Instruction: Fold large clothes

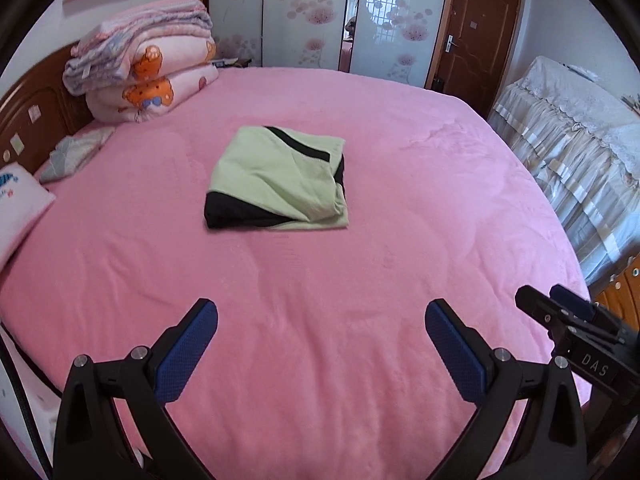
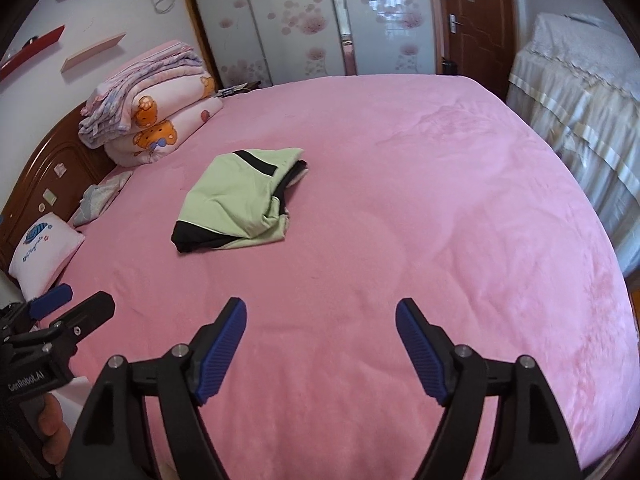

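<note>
Green-and-black garment (image 1: 276,180), folded, lies on pink bed (image 1: 360,280) at twelve o'clock. Left tool (image 1: 320,344) and right tool (image 2: 320,344): both released, empty.

Pink bed (image 1: 360,280) bearing folded garment (image 1: 276,184)

The folded garment (image 1: 276,178) lies on the bed (image 1: 360,280), a little above the middle of the left wrist frame and well apart from every edge. Upper left of it, the stack of folded quilts (image 1: 148,64) sits on the bed against the headboard (image 1: 36,120). Below that stack, along the left edge, lies a small pillow (image 1: 76,154), and a second cushion (image 1: 18,208) lower still. Behind the bed, across the top of the frame, stand the wardrobe doors (image 1: 304,16), with the room door (image 1: 478,36) to their right. Far right, beside the bed, is a covered piece of furniture (image 1: 572,148). At the bottom, the left gripper (image 1: 320,344) hangs over the bed's near part, with the right gripper (image 2: 320,344) just beside it, lower right.
</note>
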`<state>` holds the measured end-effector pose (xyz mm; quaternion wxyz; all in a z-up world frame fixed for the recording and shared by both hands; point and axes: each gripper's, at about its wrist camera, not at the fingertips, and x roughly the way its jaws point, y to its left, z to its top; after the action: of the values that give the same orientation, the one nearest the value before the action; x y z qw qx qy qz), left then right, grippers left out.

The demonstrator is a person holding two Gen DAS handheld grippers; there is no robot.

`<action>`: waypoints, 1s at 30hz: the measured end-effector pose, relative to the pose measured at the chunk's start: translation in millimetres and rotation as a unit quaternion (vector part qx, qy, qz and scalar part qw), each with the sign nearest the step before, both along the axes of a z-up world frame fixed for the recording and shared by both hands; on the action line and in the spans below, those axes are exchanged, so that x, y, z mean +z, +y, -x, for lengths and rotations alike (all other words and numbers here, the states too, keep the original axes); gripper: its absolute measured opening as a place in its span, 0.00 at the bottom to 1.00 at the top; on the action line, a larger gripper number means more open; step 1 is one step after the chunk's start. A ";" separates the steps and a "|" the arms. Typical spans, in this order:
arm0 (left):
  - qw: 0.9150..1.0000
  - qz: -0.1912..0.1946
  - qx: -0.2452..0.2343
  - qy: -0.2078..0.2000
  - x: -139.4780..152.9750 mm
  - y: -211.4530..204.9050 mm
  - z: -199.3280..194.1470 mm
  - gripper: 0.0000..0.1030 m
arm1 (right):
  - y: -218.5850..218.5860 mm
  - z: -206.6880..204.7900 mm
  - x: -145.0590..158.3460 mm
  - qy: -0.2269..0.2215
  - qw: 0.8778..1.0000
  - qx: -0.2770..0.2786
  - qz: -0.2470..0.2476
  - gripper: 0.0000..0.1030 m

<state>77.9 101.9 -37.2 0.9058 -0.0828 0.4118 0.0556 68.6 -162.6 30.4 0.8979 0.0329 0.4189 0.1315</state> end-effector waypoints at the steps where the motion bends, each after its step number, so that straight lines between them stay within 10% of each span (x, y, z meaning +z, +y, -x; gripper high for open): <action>1: 1.000 0.006 0.001 0.002 -2.0 -2.1 4.8 1.00 | -5.7 5.3 -3.1 0.005 1.000 -0.009 -0.003 0.75; 30: 0.998 -0.055 -0.013 0.012 -14.5 -77.8 82.9 0.99 | -32.4 101.8 -22.7 0.001 0.999 -0.029 0.022 0.81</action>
<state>-5.0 24.1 -51.7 0.9047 -0.0270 0.4199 0.0670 -33.2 -195.0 7.7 0.9014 0.0258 0.4214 0.0961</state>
